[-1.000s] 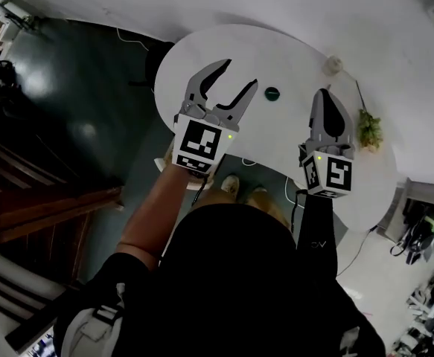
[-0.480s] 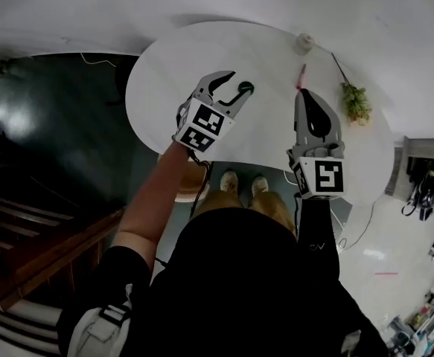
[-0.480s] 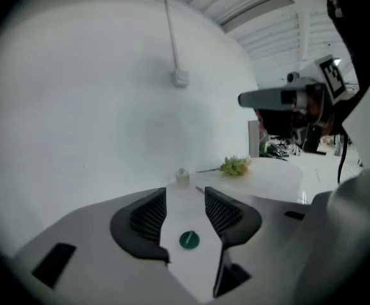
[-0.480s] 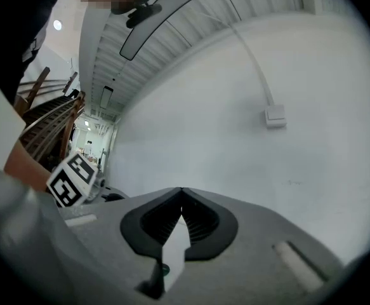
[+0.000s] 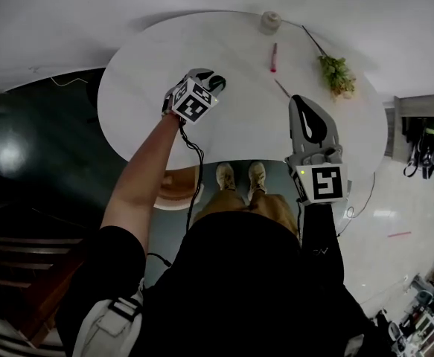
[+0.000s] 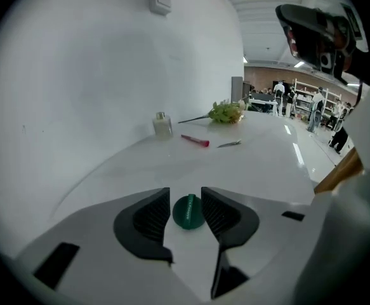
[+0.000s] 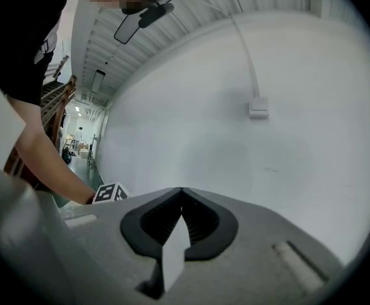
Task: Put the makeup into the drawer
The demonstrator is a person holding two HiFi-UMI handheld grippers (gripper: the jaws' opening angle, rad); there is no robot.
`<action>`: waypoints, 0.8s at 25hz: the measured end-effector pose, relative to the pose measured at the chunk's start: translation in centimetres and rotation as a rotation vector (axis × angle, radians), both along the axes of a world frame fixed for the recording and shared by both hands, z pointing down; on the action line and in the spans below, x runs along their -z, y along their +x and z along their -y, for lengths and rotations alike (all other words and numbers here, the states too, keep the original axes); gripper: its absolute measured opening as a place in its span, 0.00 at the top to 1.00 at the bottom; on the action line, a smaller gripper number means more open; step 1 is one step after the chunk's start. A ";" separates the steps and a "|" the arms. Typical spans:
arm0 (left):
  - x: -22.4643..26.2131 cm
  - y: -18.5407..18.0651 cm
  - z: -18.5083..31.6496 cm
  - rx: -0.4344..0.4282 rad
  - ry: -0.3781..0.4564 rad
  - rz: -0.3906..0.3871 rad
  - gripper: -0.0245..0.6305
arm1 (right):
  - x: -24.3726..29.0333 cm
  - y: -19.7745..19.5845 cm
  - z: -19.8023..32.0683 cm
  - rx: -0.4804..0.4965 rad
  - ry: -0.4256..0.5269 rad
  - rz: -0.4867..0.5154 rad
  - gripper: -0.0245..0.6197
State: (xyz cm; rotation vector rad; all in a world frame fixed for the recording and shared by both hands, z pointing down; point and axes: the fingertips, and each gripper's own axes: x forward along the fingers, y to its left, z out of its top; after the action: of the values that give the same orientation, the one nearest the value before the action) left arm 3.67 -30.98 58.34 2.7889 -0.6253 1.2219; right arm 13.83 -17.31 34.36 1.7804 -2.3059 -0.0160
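The left gripper's ribbed fingers (image 6: 148, 216) stand on either side of a small round green compact (image 6: 188, 212). They have just been closing in on it. A sliver of gap seems to remain beside the rim, so I read them as not yet clamped. The left gripper (image 6: 185, 196) tilts down onto the white table (image 5: 150, 65).

With the person standing at the table's 6 o'clock, the compact lies flat just off the table's centre, toward 10 o'clock. It sits well apart from the rest:

- A small bottle (image 5: 269, 22) is at the 12 o'clock rim.
- A pink-red stick (image 5: 274, 56) is toward 1 o'clock.
- A thin dark sliver (image 5: 282, 88) lies just beyond the stick.
- A leafy sprig (image 5: 334, 71) is at 2 o'clock.

The right gripper (image 7: 181, 192) has its fingers pressed together on nothing. It hangs over the table at about 4 o'clock. No drawer shows in any view.

The compact looks like hard, smooth plastic, so it is probably light, stiff and a little slippery. It is low, so the pads need to sit almost on the tabletop. They should meet the rim across its full width, where the ribbing can bite. A hold higher up would likely skid off the edge. If the lid is hinged, a hard squeeze near the seam might pop it, so a moderate squeeze seems wise.
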 end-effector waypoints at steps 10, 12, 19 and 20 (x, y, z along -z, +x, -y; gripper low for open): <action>-5.6 -0.2 -0.1 -0.014 -0.096 0.140 0.95 | -1.0 -0.1 -0.4 0.002 -0.016 0.022 0.96; -5.4 0.0 -0.2 -0.029 -0.087 0.140 0.95 | -1.1 -0.2 -0.1 0.013 -0.011 0.022 0.96; 2.2 1.0 -0.1 0.041 0.026 -0.050 0.95 | -0.8 0.1 0.7 0.021 0.020 0.038 0.96; 4.1 1.2 -0.4 0.051 0.056 -0.093 0.95 | -0.6 0.1 0.8 0.023 0.027 0.040 0.96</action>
State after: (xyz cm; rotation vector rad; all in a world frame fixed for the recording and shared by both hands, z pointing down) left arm 4.90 -30.63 54.29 2.8363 -0.7293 1.0751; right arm 13.98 -18.12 34.97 1.7832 -2.3643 -0.0153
